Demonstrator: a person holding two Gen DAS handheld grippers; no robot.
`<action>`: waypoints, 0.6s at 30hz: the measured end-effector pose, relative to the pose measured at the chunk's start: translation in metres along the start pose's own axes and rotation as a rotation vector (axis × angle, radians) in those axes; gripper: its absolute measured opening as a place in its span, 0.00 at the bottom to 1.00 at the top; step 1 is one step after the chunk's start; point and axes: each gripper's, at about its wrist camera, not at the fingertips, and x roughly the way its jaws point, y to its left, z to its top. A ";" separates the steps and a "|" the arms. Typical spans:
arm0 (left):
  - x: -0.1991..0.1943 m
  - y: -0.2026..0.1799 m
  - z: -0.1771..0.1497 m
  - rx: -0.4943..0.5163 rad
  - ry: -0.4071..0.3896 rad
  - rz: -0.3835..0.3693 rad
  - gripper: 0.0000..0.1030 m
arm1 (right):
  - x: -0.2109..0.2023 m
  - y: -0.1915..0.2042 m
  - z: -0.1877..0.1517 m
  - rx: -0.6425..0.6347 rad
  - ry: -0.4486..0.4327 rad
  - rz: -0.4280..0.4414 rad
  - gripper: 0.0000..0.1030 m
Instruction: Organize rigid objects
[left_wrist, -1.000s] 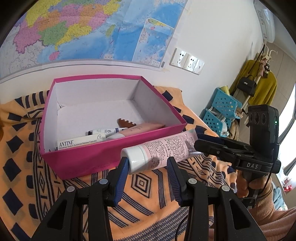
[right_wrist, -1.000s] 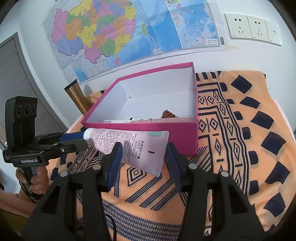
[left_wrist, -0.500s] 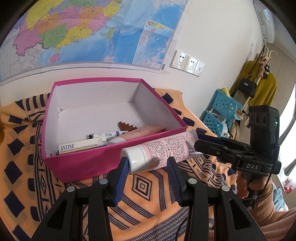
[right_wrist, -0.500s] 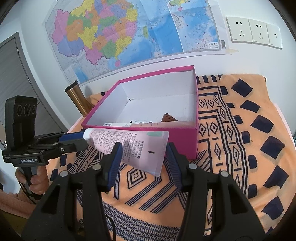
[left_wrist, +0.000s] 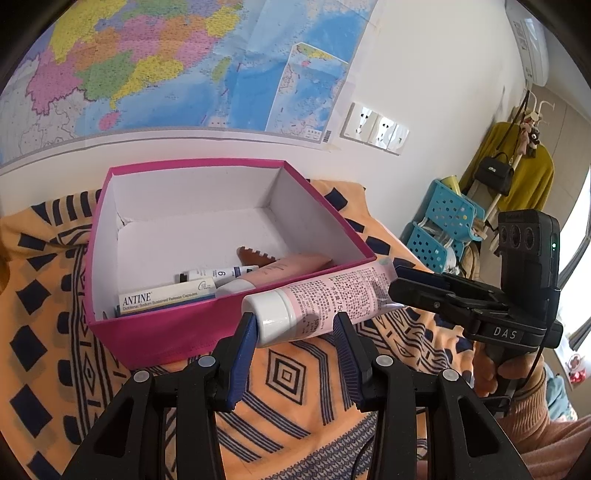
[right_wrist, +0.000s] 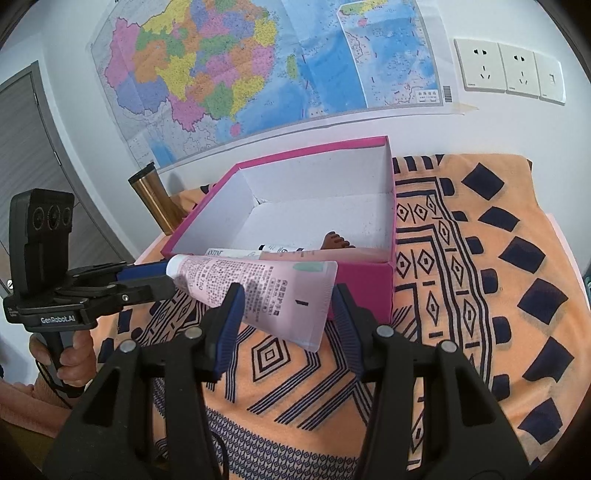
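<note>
A pink tube (left_wrist: 332, 295) with a white cap hangs level just in front of the magenta box (left_wrist: 166, 332). My left gripper (left_wrist: 295, 326) is shut on its cap end. My right gripper (right_wrist: 286, 306) is shut on the wide crimped end of the tube (right_wrist: 258, 284). Each gripper shows in the other's view, the right gripper (left_wrist: 400, 282) at the tube's far end and the left gripper (right_wrist: 162, 277) by the cap. Inside the box (right_wrist: 365, 284) lie a white carton marked ANTINE (left_wrist: 166, 297), a small white tube (left_wrist: 218, 274), a peach tube (left_wrist: 284, 267) and a brown toothed piece (left_wrist: 253, 254).
An orange cloth with dark blue patterns (right_wrist: 480, 295) covers the surface under the box. A gold metal flask (right_wrist: 151, 199) stands behind the box's left corner by the wall. Blue plastic baskets (left_wrist: 443, 229) and a coat rack (left_wrist: 517, 162) stand off to the right.
</note>
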 end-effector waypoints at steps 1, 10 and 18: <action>0.000 0.000 0.000 0.001 0.000 0.001 0.41 | 0.000 0.000 0.000 0.001 0.000 0.000 0.50; 0.000 0.001 0.003 0.005 -0.002 0.003 0.41 | 0.000 0.001 0.000 -0.002 -0.001 -0.002 0.50; 0.000 0.002 0.006 0.012 -0.006 0.003 0.41 | 0.002 -0.001 0.005 -0.008 -0.003 -0.001 0.50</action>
